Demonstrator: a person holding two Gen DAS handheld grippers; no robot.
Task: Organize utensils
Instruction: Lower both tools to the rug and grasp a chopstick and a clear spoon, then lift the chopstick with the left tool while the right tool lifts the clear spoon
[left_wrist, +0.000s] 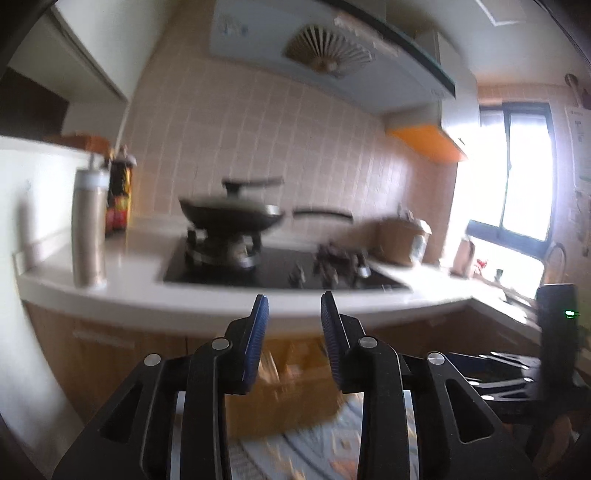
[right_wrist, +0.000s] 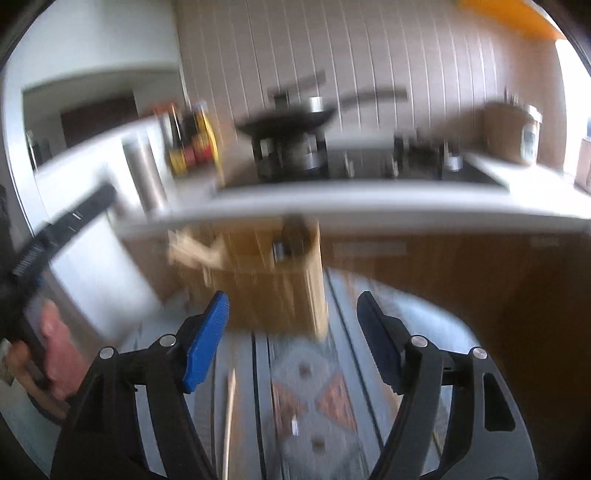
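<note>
Both views are blurred by motion. My left gripper (left_wrist: 294, 306) is open and empty, held in the air in front of the white kitchen counter (left_wrist: 221, 306). My right gripper (right_wrist: 291, 306) is open wide and empty, above a patterned mat (right_wrist: 314, 398). A wooden box (right_wrist: 273, 280) with blurred utensils in it stands on the mat under the counter edge; it also shows in the left wrist view (left_wrist: 288, 391). A thin light stick (right_wrist: 231, 410), perhaps a chopstick, lies on the mat. The other gripper (right_wrist: 55, 236) and the hand holding it appear at the left of the right wrist view.
On the counter are a black hob (left_wrist: 280, 269) with a lidded wok (left_wrist: 232, 214), a metal flask (left_wrist: 88, 229), sauce bottles (left_wrist: 120, 195) and a brown canister (left_wrist: 402, 236). Wooden cabinet doors (right_wrist: 461, 288) run below. A window (left_wrist: 517, 173) and sink area lie to the right.
</note>
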